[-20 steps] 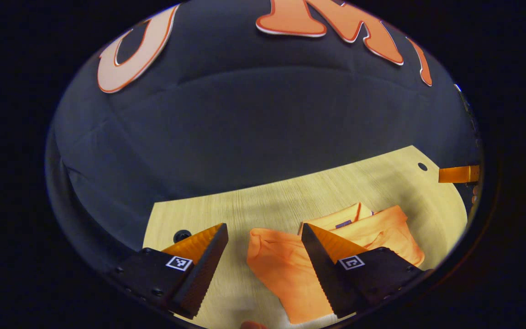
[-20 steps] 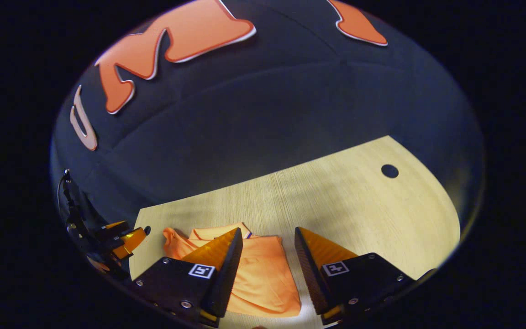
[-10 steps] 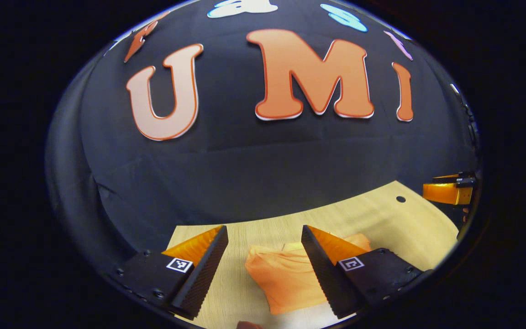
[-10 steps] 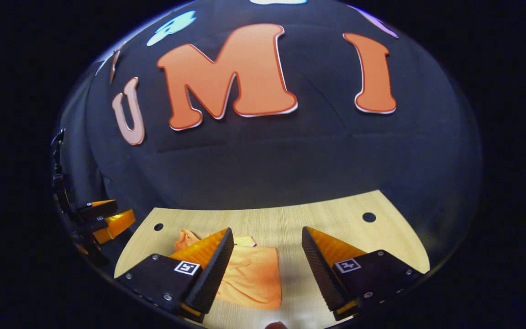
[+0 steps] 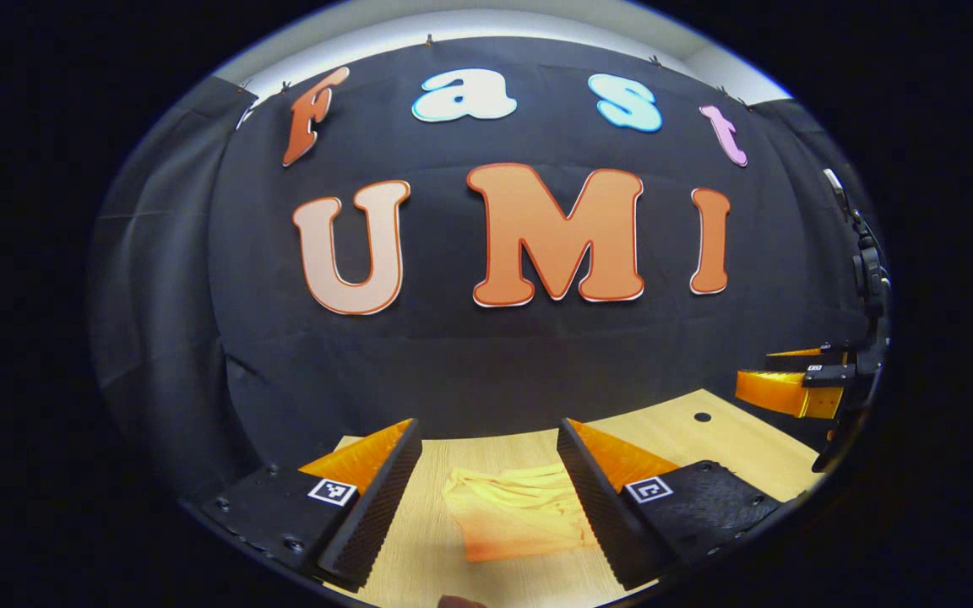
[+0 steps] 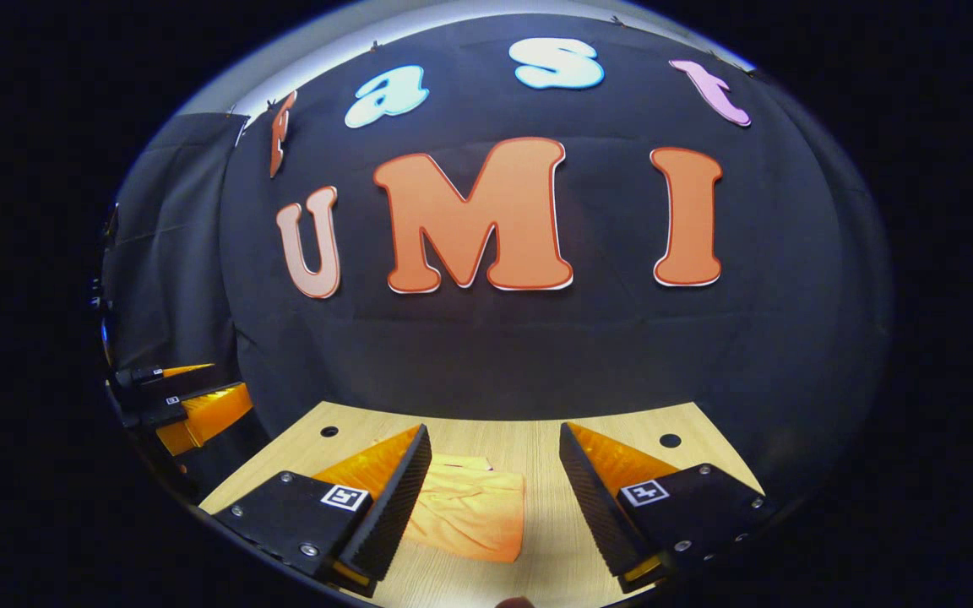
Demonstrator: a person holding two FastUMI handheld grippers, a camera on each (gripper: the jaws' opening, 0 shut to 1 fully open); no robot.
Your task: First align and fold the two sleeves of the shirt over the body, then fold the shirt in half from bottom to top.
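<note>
From where I sit, the shirt (image 5: 520, 513) lies folded into a compact orange bundle on the table (image 5: 723, 439). In the left gripper view it sits low, between my left tool (image 5: 486, 498) fingers and partly behind the right-hand one; its long axis I cannot tell for certain, though its straight near edge runs roughly across the view. The left tool is held level, looking at the booth wall, above the table — its fingers stand wide apart and touch nothing. At the far right edge of that view I see the other tool (image 5: 790, 390), also raised off the table.

In the right gripper view the left tool (image 6: 191, 405) hangs at the left edge. The shirt (image 6: 474, 515) lies just right of my right tool's (image 6: 495, 498) left-hand finger, part hidden behind it, with a collar edge at its far side. The right tool is level too, fingers spread, gripping nothing. Small square markers sit on the finger mounts; I can't read them.
</note>
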